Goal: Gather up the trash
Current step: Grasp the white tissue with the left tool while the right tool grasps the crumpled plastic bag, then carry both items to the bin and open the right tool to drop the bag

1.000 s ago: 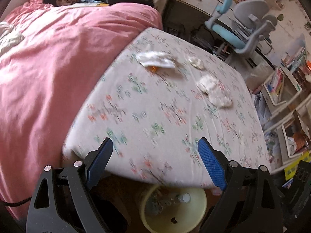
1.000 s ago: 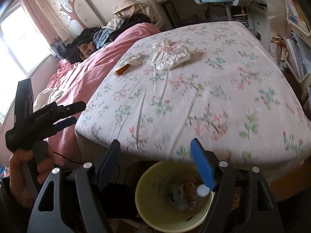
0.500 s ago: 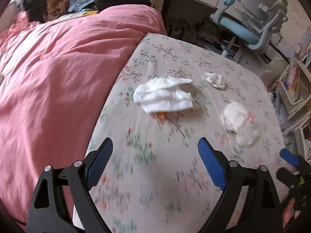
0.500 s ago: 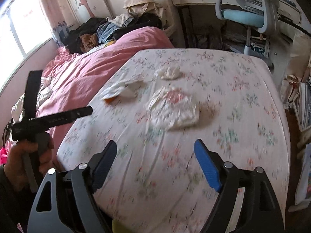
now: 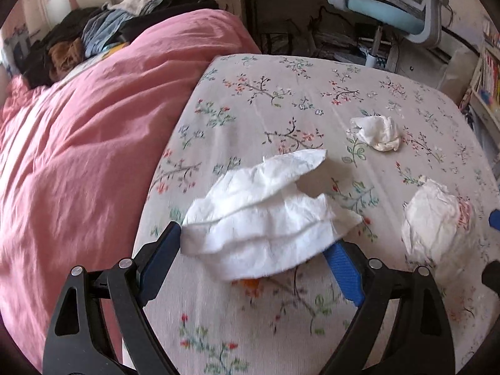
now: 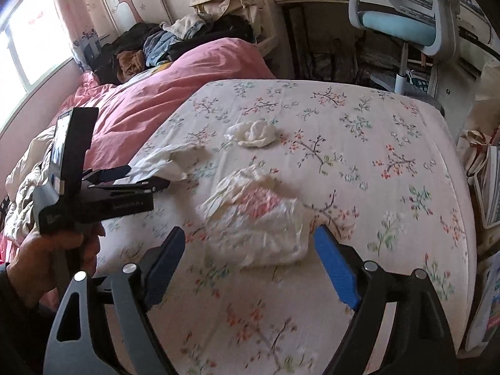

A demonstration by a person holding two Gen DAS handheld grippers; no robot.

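On the flowered bed sheet (image 5: 281,100) lie three pieces of trash. A large flat white tissue (image 5: 265,215) lies between the fingers of my left gripper (image 5: 253,240), which is open and low over it; an orange scrap (image 5: 250,282) peeks out beneath. A crumpled white wrapper with pink print (image 6: 259,218) sits between the fingers of my right gripper (image 6: 250,234), whose jaws are opening, pads not pressing it. A small balled tissue (image 6: 253,134) rests farther back. In the right wrist view, a hand (image 6: 47,250) holds the left gripper (image 6: 145,176) by the flat tissue (image 6: 162,164).
A pink duvet (image 5: 78,156) covers the bed's left half, with a pile of clothes (image 5: 93,37) beyond it. A blue desk chair (image 6: 406,25) and a desk stand past the far edge. Books and bags (image 6: 487,187) crowd the floor at the right.
Both grippers have moved forward from above the yellow bin at the bed's edge to low over the trash on the sheet. The right jaws have widened.
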